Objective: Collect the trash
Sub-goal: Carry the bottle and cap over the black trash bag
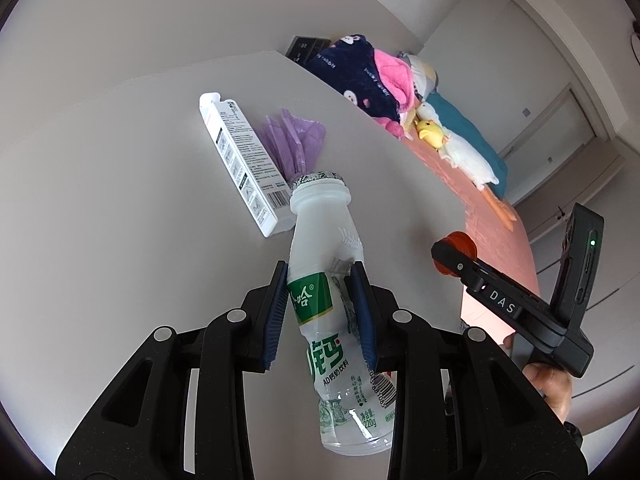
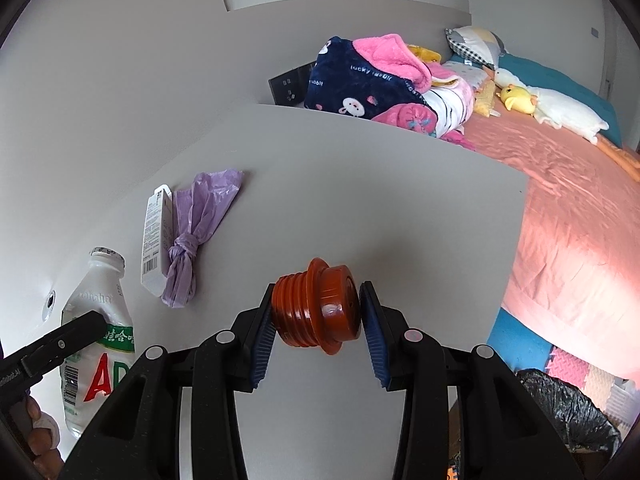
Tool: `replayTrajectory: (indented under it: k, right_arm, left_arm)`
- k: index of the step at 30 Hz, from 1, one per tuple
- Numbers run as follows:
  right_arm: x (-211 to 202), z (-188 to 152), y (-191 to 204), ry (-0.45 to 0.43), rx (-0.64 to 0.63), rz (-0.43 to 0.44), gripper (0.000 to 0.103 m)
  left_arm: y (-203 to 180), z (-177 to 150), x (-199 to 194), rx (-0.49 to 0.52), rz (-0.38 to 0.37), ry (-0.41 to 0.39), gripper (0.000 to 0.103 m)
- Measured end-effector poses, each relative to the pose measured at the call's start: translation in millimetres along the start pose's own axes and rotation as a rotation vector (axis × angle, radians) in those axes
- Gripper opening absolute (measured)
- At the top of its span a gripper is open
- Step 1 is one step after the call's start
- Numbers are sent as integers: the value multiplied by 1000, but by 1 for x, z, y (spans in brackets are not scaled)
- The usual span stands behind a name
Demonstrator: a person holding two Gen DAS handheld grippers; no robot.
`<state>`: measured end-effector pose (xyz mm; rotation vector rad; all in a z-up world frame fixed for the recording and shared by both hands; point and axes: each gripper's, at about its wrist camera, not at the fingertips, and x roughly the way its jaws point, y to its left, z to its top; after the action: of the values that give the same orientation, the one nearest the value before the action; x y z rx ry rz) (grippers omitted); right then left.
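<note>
My left gripper is shut on a white plastic drink bottle with a green label and holds it above the grey table. The bottle also shows in the right wrist view. My right gripper is shut on an orange-red threaded plug above the table; it shows in the left wrist view. A white carton box and a knotted purple plastic bag lie on the table, side by side. The right wrist view shows the box and bag too.
A bed with a pink sheet, a heap of blankets and plush toys lies beyond the table's right edge. A bin lined with a black bag stands on the floor at lower right. Black wall sockets sit behind the table.
</note>
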<state>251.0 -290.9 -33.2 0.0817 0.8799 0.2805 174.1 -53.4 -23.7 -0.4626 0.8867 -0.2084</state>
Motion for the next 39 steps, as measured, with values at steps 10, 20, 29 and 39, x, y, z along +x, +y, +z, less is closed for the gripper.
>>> replayTrajectory:
  k: [10,20,29,39]
  right_arm:
    - [-36,-26,-3,-27,4,3,42]
    - [-68,-51,-15,-51,24,-11,42]
    - [-97,-74,-28,-76,44,-22,42]
    - [-131,-98,-49,-113,87,-46,42]
  left_arm:
    - [-21,-19,-20,26,-26,-5,31]
    - [-43,-35,-31,59,-58,-4,31]
    - [-62,-53,-36,80,-85,11,31]
    - [-93,-75,-45,129,-122,24,31]
